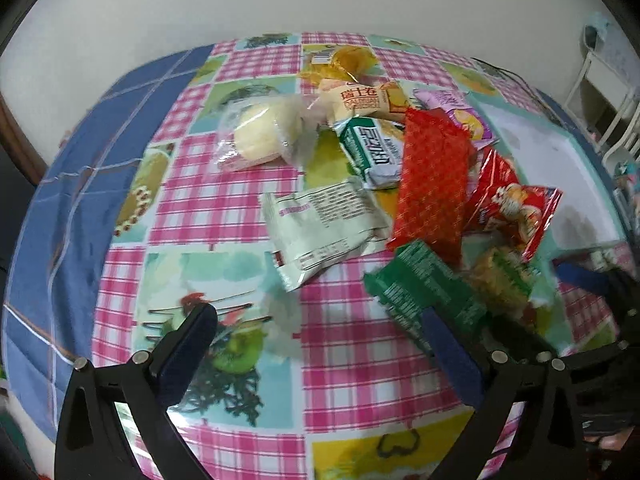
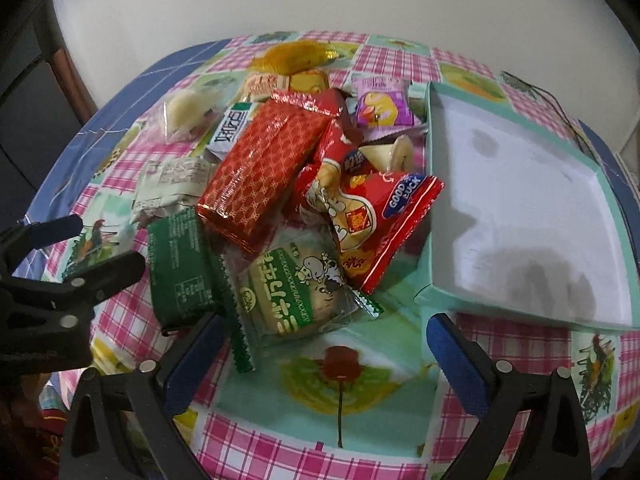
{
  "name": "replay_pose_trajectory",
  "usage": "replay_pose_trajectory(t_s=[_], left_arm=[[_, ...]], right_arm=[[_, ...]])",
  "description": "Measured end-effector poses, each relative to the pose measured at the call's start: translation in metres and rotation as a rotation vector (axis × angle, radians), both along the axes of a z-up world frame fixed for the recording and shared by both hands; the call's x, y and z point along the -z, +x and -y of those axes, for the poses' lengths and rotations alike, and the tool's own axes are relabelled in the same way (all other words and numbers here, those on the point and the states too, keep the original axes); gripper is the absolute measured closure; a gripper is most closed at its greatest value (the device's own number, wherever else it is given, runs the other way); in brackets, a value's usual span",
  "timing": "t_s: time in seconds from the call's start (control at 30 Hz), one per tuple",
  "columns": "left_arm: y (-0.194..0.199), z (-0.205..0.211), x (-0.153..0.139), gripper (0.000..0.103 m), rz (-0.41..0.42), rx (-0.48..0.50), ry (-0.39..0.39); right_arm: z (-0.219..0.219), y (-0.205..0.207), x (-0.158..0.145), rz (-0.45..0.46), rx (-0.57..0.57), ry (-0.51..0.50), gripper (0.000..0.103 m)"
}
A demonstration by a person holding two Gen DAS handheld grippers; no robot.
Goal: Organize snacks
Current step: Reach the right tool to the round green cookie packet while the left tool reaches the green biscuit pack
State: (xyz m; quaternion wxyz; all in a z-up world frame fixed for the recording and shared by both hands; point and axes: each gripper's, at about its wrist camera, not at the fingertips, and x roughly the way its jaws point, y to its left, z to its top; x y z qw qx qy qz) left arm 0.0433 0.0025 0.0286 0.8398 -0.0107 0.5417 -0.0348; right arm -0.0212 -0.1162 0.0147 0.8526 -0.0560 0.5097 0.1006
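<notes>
The snacks lie in one loose heap on a table point(image 2: 380, 432) with a glossy cloth of pink checks and fruit pictures. Just right of the heap stands a shallow mint box point(image 2: 430, 208) with a white floor.

A long red pack point(image 2: 256, 176) with a gold lattice print leans over the middle of the heap, and a shiny red bag point(image 2: 372, 220) rests against it and near the box wall. Behind them are a purple pack point(image 2: 384, 108), a yellow wrapped cake point(image 2: 296, 56), a clear bag with a pale bun point(image 1: 264, 132), and a white and green pack point(image 1: 372, 148). A flat white sachet point(image 1: 324, 228) lies apart on the left of the heap.

My left gripper point(image 1: 320, 344) has its jaws spread wide and holds nothing. The dark green pack point(image 1: 428, 288) is just ahead of its right finger, perhaps touching; I cannot tell.

My right gripper point(image 2: 320, 340) is also spread and holds nothing. A clear pack with a cow picture point(image 2: 296, 288) lies just before it, between the fingers, and the green pack sits beside its left finger.
</notes>
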Motion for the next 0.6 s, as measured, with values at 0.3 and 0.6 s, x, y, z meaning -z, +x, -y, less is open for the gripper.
replay_pose_trajectory(t_s=[0.3, 0.6], left_arm=[[0.011, 0.021, 0.001, 0.001, -0.082, 0.055, -0.113], [0.022, 0.020, 0.017, 0.003, -0.154, 0.000, -0.126]], right_arm=[[-0.009, 0.005, 0.002, -0.006, -0.037, 0.015, 0.012], [-0.009, 0.003, 0.002, -0.008, -0.039, 0.021, 0.024]])
